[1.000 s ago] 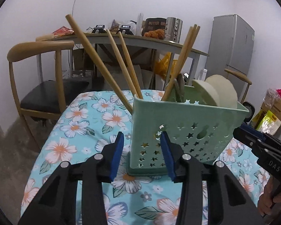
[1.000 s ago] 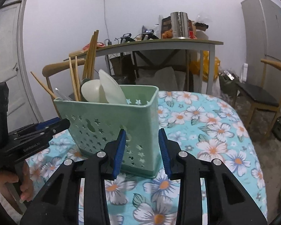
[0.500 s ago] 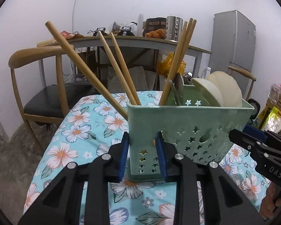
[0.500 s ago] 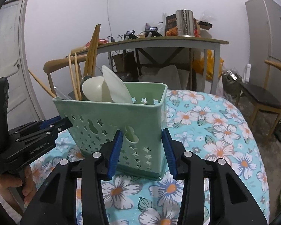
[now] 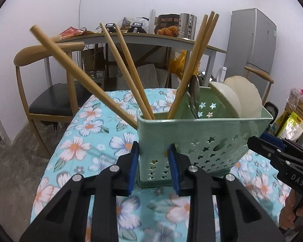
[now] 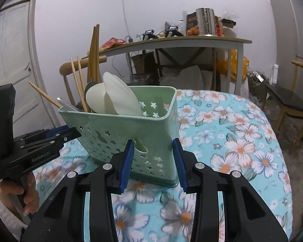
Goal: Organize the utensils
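- The table (image 5: 86, 133) under its blue floral cloth fills the near scene; a wooden chair (image 5: 48, 92) stands at far left, a cluttered desk (image 6: 171, 40) beyond, a grey fridge (image 5: 252, 44) at far right.
- The green caddy (image 5: 202, 139) sits upright near the table's middle, star-punched walls, one narrow end toward each of my grippers.
- I judge it light, stiff, thin-walled plastic, smooth enough to slip; its load makes it top-heavy, so I would hold low on both end corners and keep it level.
- Two pale ladle-like spoons (image 6: 115, 96) stand in the right half, leaning together.
- Wooden chopsticks (image 5: 131, 70) splay from the left compartment, one (image 5: 80, 74) leaning far out to the left; loose and liable to tip out.
- A metal spoon (image 5: 194, 92) rests beside the upright chopsticks.
- My left gripper (image 5: 154, 169) has just narrowed around the caddy's left end corner; the pads look pressed to the walls.
- My right gripper (image 6: 153, 161) straddles the right corner; I can't tell whether the pads bite.
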`<state>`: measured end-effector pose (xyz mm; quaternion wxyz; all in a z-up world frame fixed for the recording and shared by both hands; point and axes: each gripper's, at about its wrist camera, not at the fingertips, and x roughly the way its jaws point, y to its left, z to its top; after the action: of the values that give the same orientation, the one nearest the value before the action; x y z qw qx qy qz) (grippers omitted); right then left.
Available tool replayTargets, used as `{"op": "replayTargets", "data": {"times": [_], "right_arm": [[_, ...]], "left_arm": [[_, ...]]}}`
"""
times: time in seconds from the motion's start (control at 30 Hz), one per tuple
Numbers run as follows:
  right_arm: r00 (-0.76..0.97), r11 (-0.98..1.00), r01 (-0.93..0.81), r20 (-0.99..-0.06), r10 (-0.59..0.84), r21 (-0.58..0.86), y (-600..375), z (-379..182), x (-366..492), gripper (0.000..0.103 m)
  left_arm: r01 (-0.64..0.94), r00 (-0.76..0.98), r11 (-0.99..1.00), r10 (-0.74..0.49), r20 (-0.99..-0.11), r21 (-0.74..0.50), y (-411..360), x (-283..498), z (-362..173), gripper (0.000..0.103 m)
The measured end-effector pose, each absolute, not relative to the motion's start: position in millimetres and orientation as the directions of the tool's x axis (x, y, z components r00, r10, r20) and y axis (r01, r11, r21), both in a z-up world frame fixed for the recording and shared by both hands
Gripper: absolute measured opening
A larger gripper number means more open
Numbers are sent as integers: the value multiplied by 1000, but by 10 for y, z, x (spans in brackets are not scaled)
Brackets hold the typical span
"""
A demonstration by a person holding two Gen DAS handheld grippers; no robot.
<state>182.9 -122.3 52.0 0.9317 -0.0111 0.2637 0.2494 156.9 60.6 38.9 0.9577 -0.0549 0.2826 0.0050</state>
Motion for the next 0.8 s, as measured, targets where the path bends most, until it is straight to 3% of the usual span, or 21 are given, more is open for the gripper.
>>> {"op": "replayTargets", "data": {"times": [0.53,0.8], "right_arm": [[657,831,-540,-552,514,131,-1327,630,1311,35],[630,817,-568,-588,507,96,-1282,647,975,35]], "left_arm": [[-134,769,983,22,-639,-128,513,1029,503,27],[-155,746,985,67,-663,-75,459,609,504,27]]}}
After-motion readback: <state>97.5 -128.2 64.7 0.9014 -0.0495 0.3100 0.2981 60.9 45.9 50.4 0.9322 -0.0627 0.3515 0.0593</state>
